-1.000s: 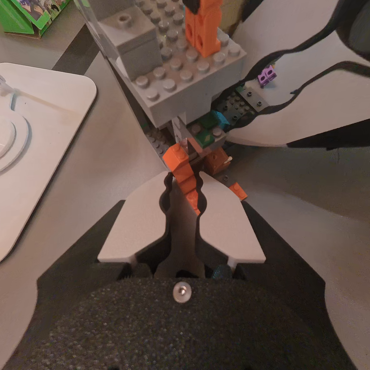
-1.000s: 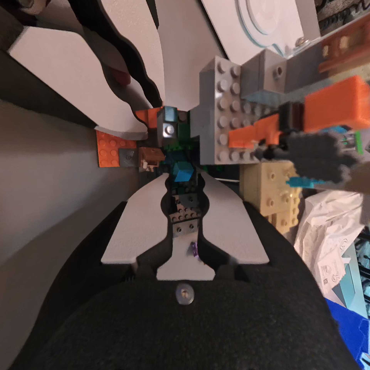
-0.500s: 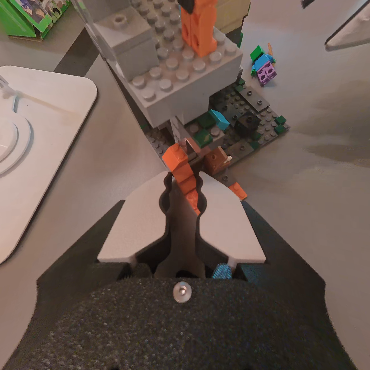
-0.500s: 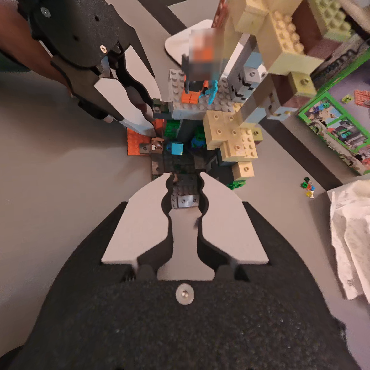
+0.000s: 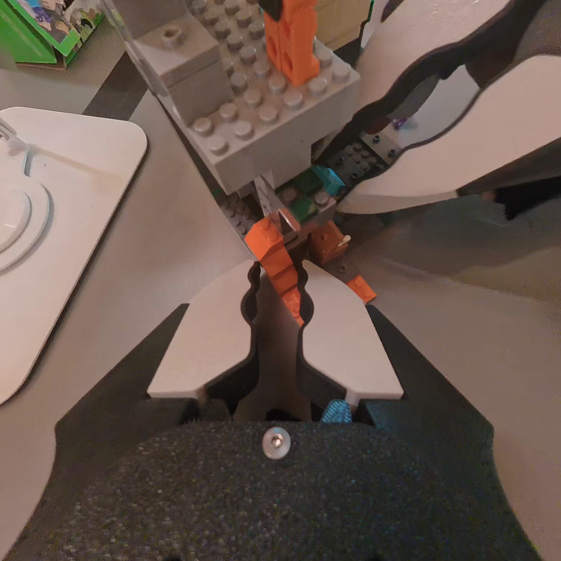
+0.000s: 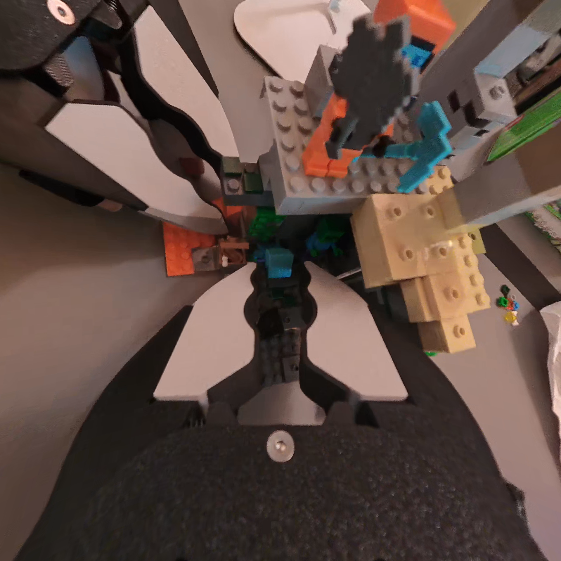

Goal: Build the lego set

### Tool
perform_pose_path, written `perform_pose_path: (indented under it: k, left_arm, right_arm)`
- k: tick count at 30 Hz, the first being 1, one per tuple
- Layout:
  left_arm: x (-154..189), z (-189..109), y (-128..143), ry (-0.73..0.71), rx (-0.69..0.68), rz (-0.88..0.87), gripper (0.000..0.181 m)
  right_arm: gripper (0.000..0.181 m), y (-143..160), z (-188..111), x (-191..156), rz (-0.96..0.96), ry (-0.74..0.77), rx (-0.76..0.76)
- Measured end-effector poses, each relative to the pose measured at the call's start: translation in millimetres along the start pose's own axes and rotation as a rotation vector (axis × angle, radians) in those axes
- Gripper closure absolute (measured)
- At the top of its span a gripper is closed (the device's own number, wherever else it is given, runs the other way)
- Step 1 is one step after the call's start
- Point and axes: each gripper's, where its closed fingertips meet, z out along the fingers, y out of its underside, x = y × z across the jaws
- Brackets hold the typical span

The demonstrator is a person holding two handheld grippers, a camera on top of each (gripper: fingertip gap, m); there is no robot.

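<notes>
Lego model [image 5: 267, 121] stands on the grey tabletop [image 5: 455, 349], mostly built, a grey studded platform above a dark baseplate. Left gripper [image 5: 280, 273] has its jaws narrowed onto the orange stepped column [image 5: 277, 267] at the model's corner, probably to brace the build. Right gripper [image 6: 279, 270] hovers over the baseplate, jaws narrowly parted and apparently empty around a teal block [image 6: 278, 266], likely lining up for a press or pick.

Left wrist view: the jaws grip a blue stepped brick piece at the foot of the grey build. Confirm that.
The colour is wrong. In the left wrist view the left gripper grips an orange stepped brick piece at the foot of the grey build.
</notes>
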Motion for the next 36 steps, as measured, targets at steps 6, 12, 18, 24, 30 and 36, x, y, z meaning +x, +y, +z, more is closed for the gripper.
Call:
perform_pose_path:
  k: [6, 12, 18, 24, 30, 36]
  left_arm:
    - [0, 0, 0, 0.007, 0.001, 0.005, 0.158]
    - [5, -1, 0, 0.028, 0.003, 0.026, 0.158]
    - [4, -1, 0, 0.024, 0.004, 0.029, 0.158]
    - [4, -1, 0, 0.023, 0.004, 0.029, 0.158]
    - [4, 0, 0, 0.024, 0.004, 0.028, 0.158]
    - [4, 0, 0, 0.021, 0.004, 0.033, 0.158]
  right_arm:
    - [0.164, 3, 5, -1, 0.03, -0.037, -0.037]
    - [0.164, 7, 0, -3, 0.087, -0.085, -0.029]
    - [0.163, 7, 0, -3, 0.086, -0.083, -0.056]
    - [0.158, 9, -9, 2, 0.003, -0.02, -0.059]
    - [0.17, 21, -5, 1, -0.128, 0.042, -0.121]
    - [0.181, 11, -2, 2, -0.098, 0.055, -0.079]
